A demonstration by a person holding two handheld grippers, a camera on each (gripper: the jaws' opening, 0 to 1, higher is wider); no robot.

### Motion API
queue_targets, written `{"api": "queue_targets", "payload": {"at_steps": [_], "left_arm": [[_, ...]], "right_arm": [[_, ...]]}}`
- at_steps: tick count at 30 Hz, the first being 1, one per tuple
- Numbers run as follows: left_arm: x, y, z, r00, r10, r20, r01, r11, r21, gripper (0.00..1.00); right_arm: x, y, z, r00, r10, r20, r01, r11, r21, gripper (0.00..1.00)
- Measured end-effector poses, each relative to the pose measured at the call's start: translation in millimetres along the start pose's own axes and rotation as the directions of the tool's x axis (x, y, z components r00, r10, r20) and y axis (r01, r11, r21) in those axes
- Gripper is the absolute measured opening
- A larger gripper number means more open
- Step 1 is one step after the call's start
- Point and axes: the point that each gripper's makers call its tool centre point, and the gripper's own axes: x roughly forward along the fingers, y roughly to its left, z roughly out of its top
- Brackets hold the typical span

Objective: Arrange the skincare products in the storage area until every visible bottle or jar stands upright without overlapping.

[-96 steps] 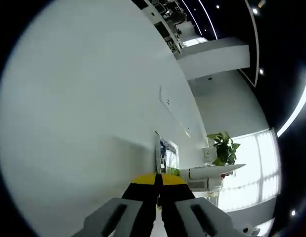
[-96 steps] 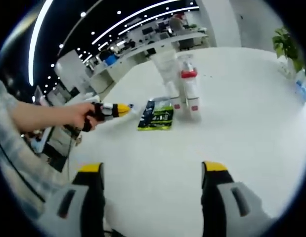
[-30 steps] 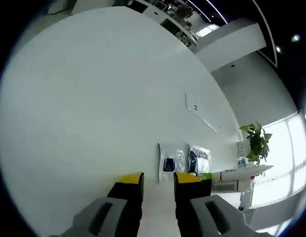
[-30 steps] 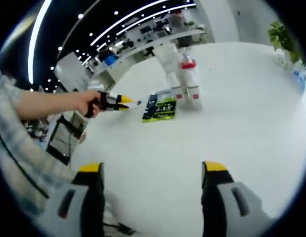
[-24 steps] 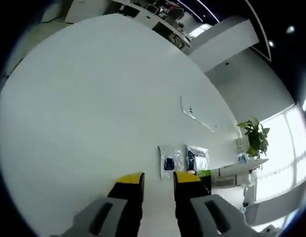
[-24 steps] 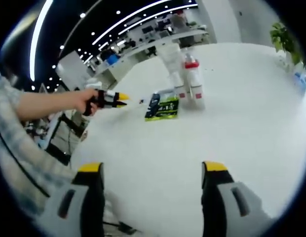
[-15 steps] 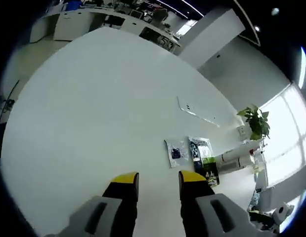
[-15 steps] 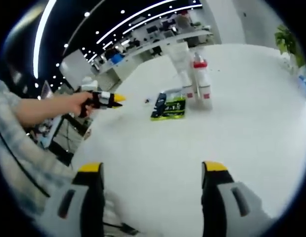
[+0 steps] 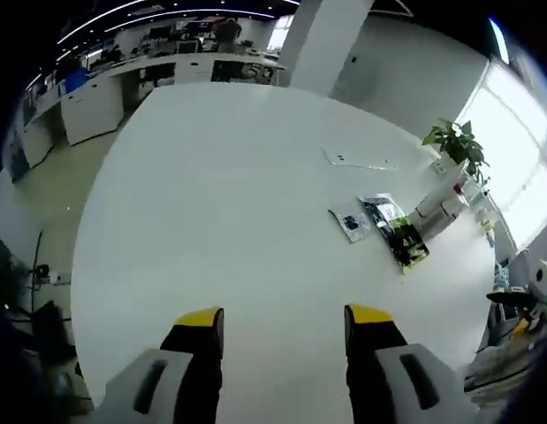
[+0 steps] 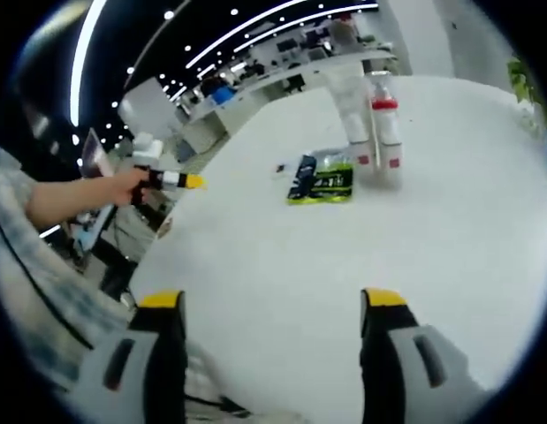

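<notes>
Bottles (image 10: 379,124) upright, close together on bench (image 10: 344,256), sachets (image 10: 322,181) flat just beside. Left hand-held gripper (image 9: 284,320) jaws wide apart, empty, well away from products. Right hand-held gripper (image 10: 273,305) wide, empty. Advice: approach slowly from open side, avoid toppling bottles; keep everything visible.

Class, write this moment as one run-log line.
left tool: open, empty | right tool: open, empty | bottles: upright on table | sachets: flat beside bottles
</notes>
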Motion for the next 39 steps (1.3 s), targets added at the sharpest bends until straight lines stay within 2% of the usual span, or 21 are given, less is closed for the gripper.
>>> {"api": "queue_targets", "payload": {"at_steps": [1,4,8,10,12,13,16,18,20,22,23,25,30,32,35,37,38,39], "left_arm": [[-4.4,6.0,-5.8,1.0,0.013,-0.024,-0.012,0.999,0.034,0.6],[-12.4,20.7,-15.3,0.997,0.045,-0.063,-0.041,0.997,0.067,0.63],[-25.3,46.4,-30.6,0.985,0.109,-0.132,-0.091,0.986,0.139,0.66],[-30.6,58.8,-41.1,0.972,0.139,-0.188,-0.106,0.979,0.176,0.68],[-34.1,69.7,-53.3,0.96,0.143,-0.239,-0.095,0.975,0.202,0.76],[-38.5,78.2,-59.9,0.951,0.15,-0.269,-0.091,0.971,0.22,0.76],[-44.8,91.2,-64.3,0.948,0.161,-0.275,-0.103,0.971,0.215,0.75],[-50.3,101.4,-70.5,0.94,0.167,-0.298,-0.104,0.97,0.218,0.78],[-59.6,110.9,-79.3,0.916,0.204,-0.345,-0.111,0.956,0.271,0.78],[-64.5,116.1,-86.6,0.9,0.222,-0.374,-0.099,0.942,0.32,0.78],[-64.9,118.9,-89.5,0.897,0.22,-0.383,-0.088,0.939,0.333,0.77],[-68.9,120.6,-98.8,0.879,0.228,-0.418,-0.083,0.938,0.337,0.77],[-73.5,128.0,-113.6,0.847,0.256,-0.467,-0.039,0.904,0.425,0.77],[-73.2,131.8,-116.1,0.84,0.268,-0.471,-0.026,0.888,0.46,0.76],[-71.2,132.7,-119.4,0.834,0.271,-0.481,-0.014,0.881,0.472,0.75],[-70.1,136.1,-122.2,0.823,0.285,-0.491,-0.008,0.87,0.493,0.72],[-70.0,137.7,-124.9,0.813,0.294,-0.502,-0.001,0.864,0.503,0.7],[-70.3,136.2,-125.8,0.813,0.279,-0.511,0.018,0.865,0.501,0.68]], "right_arm": [[-0.1,-0.4,0.3,1.0,-0.002,0.001,0.002,1.0,-0.002,0.79],[1.0,-1.3,-1.8,1.0,-0.004,-0.007,0.004,1.0,-0.006,0.79],[6.7,3.8,-7.6,1.0,0.007,-0.024,-0.008,1.0,-0.012,0.79],[8.4,5.4,-8.4,0.999,0.011,-0.034,-0.011,1.0,-0.02,0.79],[8.4,4.7,-7.0,0.999,0.011,-0.032,-0.011,1.0,-0.024,0.79],[8.5,4.6,-6.6,0.999,0.01,-0.032,-0.011,1.0,-0.024,0.79],[8.3,4.7,-6.3,0.999,0.007,-0.033,-0.008,1.0,-0.027,0.79],[7.5,4.9,-7.5,0.999,0.005,-0.036,-0.006,1.0,-0.027,0.79],[6.5,4.5,-8.8,0.999,0.002,-0.039,-0.003,1.0,-0.028,0.79],[5.5,4.2,-9.9,0.999,-0.002,-0.041,0.001,1.0,-0.025,0.79],[5.1,4.2,-10.3,0.999,-0.003,-0.042,0.001,1.0,-0.025,0.79],[4.4,4.9,-11.5,0.999,-0.004,-0.043,0.003,1.0,-0.025,0.79],[4.4,8.9,-15.0,0.999,-0.001,-0.054,0.0,0.999,-0.034,0.79],[4.0,9.5,-15.7,0.998,-0.002,-0.055,0.0,1.0,-0.032,0.79],[2.3,9.2,-16.9,0.998,-0.007,-0.055,0.005,1.0,-0.028,0.79],[1.0,8.2,-17.7,0.998,-0.012,-0.055,0.01,1.0,-0.024,0.79],[0.4,7.5,-18.3,0.998,-0.015,-0.054,0.013,1.0,-0.02,0.79],[0.0,7.0,-18.8,0.998,-0.016,-0.055,0.015,1.0,-0.019,0.79]]}}
